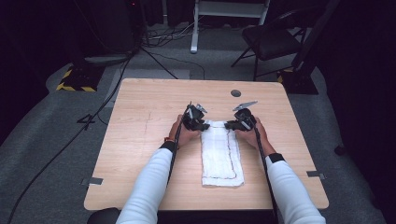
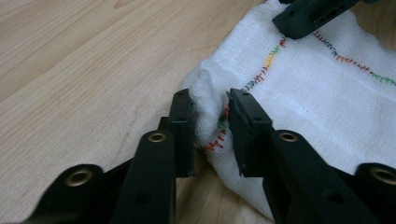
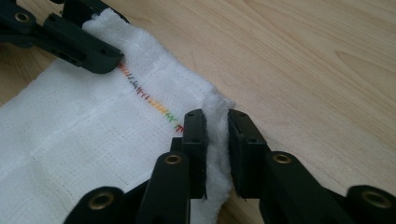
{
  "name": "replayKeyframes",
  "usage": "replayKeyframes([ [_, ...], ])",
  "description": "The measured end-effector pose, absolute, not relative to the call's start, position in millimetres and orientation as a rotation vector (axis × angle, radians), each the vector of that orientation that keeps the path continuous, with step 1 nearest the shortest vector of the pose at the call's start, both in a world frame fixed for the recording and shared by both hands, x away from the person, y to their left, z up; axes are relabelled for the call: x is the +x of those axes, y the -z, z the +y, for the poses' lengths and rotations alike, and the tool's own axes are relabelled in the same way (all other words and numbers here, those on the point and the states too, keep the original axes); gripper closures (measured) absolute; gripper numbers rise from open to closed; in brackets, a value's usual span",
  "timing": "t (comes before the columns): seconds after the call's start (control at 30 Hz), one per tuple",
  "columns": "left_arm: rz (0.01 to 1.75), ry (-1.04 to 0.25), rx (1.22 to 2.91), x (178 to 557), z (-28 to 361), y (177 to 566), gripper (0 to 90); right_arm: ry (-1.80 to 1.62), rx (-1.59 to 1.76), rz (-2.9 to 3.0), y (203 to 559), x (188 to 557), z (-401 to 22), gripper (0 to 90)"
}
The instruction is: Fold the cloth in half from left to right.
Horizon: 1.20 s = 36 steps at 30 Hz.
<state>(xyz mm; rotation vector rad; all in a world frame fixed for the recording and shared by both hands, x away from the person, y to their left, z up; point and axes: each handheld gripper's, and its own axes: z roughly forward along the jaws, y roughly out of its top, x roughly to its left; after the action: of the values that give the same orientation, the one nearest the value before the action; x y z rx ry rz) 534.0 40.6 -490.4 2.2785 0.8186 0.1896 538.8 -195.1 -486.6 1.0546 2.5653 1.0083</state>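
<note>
A folded white cloth (image 1: pixel 220 156) with coloured stitching lies lengthwise on the wooden table (image 1: pixel 140 140). My left gripper (image 1: pixel 201 126) sits at the cloth's far left corner. In the left gripper view the cloth (image 2: pixel 303 88) bunches up between the jaws of my left gripper (image 2: pixel 211 116), which is shut on that corner. My right gripper (image 1: pixel 229 125) is at the far right corner. In the right gripper view my right gripper (image 3: pixel 216 128) is shut on the cloth's (image 3: pixel 84 130) edge, which is pinched between the pads. Each view shows the other gripper's jaw resting on the cloth farther off.
A small dark round hole (image 1: pixel 236 93) lies in the table beyond the grippers. Behind the table stand a black chair (image 1: pixel 271 39) and a white frame (image 1: pixel 224 18), with cables across the floor (image 1: pixel 56 154).
</note>
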Motion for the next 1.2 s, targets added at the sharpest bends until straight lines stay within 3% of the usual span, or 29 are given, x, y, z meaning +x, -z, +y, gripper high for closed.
replayKeyframes([
  [0.13, 0.785, -0.323, 2.312, 536, 33, 484, 82.0, -0.969, 1.018, 2.5, 482, 538, -191, 82.3],
  [0.27, 0.78, -0.401, 2.289, 540, 31, 470, 82.6, -0.991, 0.988, 2.431, 472, 539, -191, 82.5],
  [0.53, 0.771, -0.465, 2.259, 544, 33, 443, 82.7, -1.042, 0.944, 2.34, 448, 541, -192, 82.8],
  [0.87, 0.694, -0.463, 2.202, 534, 49, 419, 82.7, -1.139, 0.864, 2.294, 417, 528, -192, 83.0],
  [1.2, 0.582, -0.396, 2.196, 510, 59, 415, 82.5, -1.167, 0.79, 2.334, 413, 507, -197, 83.1],
])
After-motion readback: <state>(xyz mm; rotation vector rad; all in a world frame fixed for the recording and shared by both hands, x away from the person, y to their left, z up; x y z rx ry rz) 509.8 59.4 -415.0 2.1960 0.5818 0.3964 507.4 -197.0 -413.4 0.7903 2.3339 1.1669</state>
